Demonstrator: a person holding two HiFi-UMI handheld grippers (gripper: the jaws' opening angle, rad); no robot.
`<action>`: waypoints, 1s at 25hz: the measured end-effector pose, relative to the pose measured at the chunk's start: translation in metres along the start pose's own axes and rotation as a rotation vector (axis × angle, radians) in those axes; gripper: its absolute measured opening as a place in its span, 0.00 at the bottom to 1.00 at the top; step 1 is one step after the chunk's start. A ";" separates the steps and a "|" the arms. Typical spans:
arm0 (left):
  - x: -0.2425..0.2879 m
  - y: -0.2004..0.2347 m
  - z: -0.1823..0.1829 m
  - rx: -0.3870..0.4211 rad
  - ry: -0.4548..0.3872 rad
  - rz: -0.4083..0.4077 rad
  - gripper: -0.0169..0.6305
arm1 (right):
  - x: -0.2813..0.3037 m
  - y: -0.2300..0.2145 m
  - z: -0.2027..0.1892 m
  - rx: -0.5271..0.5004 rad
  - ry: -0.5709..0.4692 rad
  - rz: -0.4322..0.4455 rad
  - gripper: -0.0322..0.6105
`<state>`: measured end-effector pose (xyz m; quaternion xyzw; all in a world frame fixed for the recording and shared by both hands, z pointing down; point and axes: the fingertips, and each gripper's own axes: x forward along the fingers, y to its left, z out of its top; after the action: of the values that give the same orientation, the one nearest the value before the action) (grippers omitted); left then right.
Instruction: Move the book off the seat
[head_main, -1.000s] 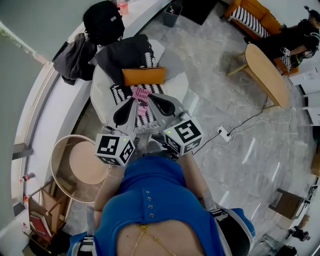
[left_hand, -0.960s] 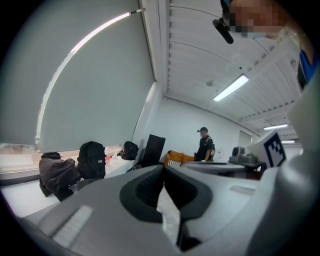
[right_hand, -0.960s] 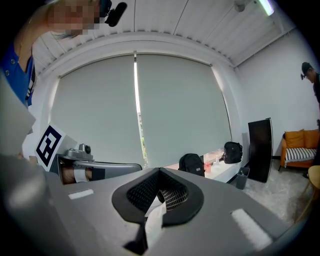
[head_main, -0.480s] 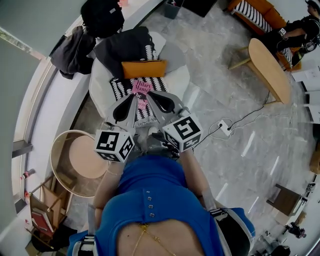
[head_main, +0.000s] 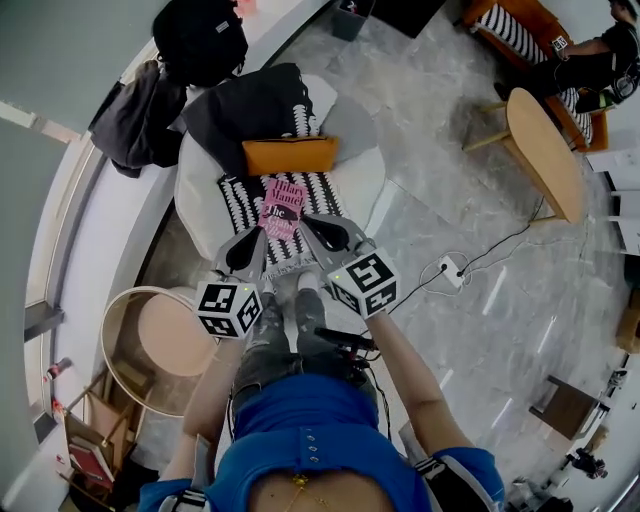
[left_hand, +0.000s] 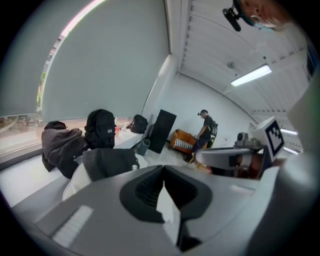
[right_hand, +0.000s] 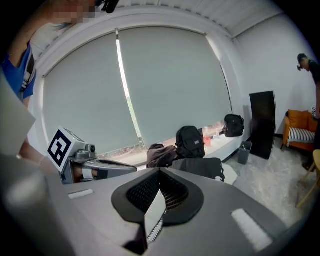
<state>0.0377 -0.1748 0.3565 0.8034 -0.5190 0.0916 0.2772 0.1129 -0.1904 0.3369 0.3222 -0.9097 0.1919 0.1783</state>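
Note:
A pink book (head_main: 282, 210) lies flat on a black-and-white patterned throw (head_main: 238, 190) on the white round seat (head_main: 365, 175), just in front of an orange cushion (head_main: 290, 155). My left gripper (head_main: 261, 233) is shut and empty, its tips at the book's near left corner. My right gripper (head_main: 304, 223) is shut and empty too, at the book's near right edge. Whether either touches the book I cannot tell. The left gripper view shows closed jaws (left_hand: 162, 167) aimed over the seat, with the book hidden. So does the right gripper view (right_hand: 160, 170).
A black jacket (head_main: 250, 108) drapes the seat's back. A black backpack (head_main: 200, 40) and a dark coat (head_main: 135, 110) sit on the window ledge. A round wooden side table (head_main: 170, 330) stands left of me. A power strip (head_main: 447, 268) with its cable lies on the floor at right, beyond it an oval table (head_main: 545, 150).
Both grippers have drawn back toward the seat's front edge, so the whole pink cover now shows. The book has stayed on the throw. The head view has shifted back.

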 end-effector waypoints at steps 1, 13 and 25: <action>0.012 0.014 -0.013 -0.006 0.024 0.008 0.03 | 0.015 -0.010 -0.016 0.007 0.024 -0.005 0.05; 0.180 0.171 -0.250 -0.038 0.329 0.048 0.29 | 0.185 -0.130 -0.309 0.203 0.360 -0.083 0.34; 0.296 0.273 -0.470 -0.018 0.508 0.020 0.43 | 0.293 -0.193 -0.547 0.548 0.463 -0.170 0.40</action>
<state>-0.0059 -0.2367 0.9709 0.7468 -0.4416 0.2885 0.4051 0.1354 -0.2268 0.9854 0.3805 -0.7302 0.4807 0.3016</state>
